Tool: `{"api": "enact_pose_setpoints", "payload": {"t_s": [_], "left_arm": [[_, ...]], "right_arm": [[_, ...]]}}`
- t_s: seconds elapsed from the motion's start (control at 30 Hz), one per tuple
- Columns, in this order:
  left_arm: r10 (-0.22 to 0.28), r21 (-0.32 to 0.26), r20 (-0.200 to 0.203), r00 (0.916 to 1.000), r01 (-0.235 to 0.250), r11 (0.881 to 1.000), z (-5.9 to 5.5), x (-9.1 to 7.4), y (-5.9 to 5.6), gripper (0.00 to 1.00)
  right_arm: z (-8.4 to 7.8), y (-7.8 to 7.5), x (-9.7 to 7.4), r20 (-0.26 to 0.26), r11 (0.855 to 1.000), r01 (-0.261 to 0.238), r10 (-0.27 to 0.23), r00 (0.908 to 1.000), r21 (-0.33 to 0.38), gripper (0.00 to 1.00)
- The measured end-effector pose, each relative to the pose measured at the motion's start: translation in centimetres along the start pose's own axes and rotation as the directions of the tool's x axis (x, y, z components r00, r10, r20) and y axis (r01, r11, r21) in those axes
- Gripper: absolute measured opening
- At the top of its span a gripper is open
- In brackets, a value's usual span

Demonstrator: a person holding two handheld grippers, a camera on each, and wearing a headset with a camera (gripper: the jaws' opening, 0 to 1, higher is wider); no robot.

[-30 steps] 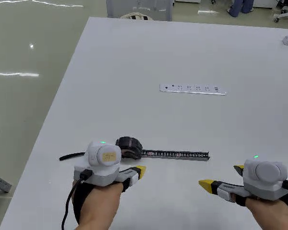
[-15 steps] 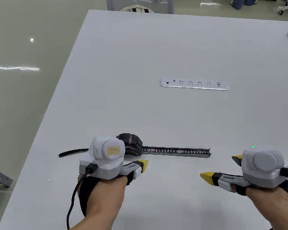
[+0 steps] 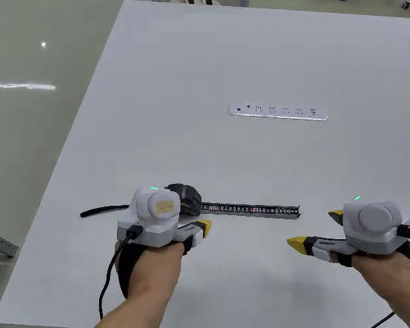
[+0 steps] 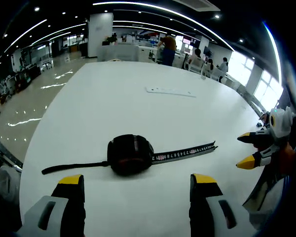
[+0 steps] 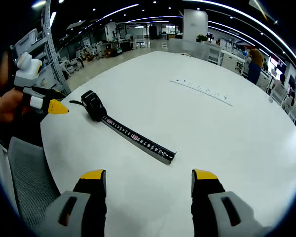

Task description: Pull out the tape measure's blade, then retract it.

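Jaws spread and empty, the left gripper [image 4: 137,180] hovers just behind the tape measure [image 4: 130,154], the right gripper [image 5: 148,175] near the blade's [image 3: 249,210] tip. The blade lies drawn out across the white table [image 3: 191,102]; retraction apparently remains.

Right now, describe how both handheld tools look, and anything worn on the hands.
The left tool is a rounded white-grey housing with a yellowish sticker on top, a green light, yellow-tipped jaws and a black cable from its rear. The right tool matches, minus a visible sticker. Something black wraps the left hand.
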State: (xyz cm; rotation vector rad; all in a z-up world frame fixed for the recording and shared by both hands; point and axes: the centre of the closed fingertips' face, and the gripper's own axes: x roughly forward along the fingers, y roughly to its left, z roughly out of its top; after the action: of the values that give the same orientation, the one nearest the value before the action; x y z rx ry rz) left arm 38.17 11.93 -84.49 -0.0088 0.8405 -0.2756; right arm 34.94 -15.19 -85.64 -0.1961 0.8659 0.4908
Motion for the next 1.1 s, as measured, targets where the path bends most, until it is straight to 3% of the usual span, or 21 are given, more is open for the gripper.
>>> {"api": "enact_pose_setpoints", "payload": {"t_s": [0.23, 0.8, 1.1], "left_arm": [[0.011, -0.008, -0.003, 0.9999, -0.011, 1.000, 0.0, 0.7, 0.2, 0.84], [0.021, -0.025, -0.019, 0.9996, -0.022, 0.999, 0.0, 2.3, 0.3, 0.81], [0.033, -0.039, -0.017, 0.9993, -0.033, 0.999, 0.3, 3.0, 0.5, 0.79]], "right_arm": [[0.0, -0.2, 0.7, -0.014, 0.998, -0.037, 0.036, 0.9993, -0.055, 0.71], [0.1, -1.4, 2.4, -0.063, 0.985, -0.071, 0.061, 0.9961, -0.159, 0.67], [0.5, -1.4, 2.9, -0.091, 0.959, -0.114, 0.093, 0.9914, -0.259, 0.62]]}}
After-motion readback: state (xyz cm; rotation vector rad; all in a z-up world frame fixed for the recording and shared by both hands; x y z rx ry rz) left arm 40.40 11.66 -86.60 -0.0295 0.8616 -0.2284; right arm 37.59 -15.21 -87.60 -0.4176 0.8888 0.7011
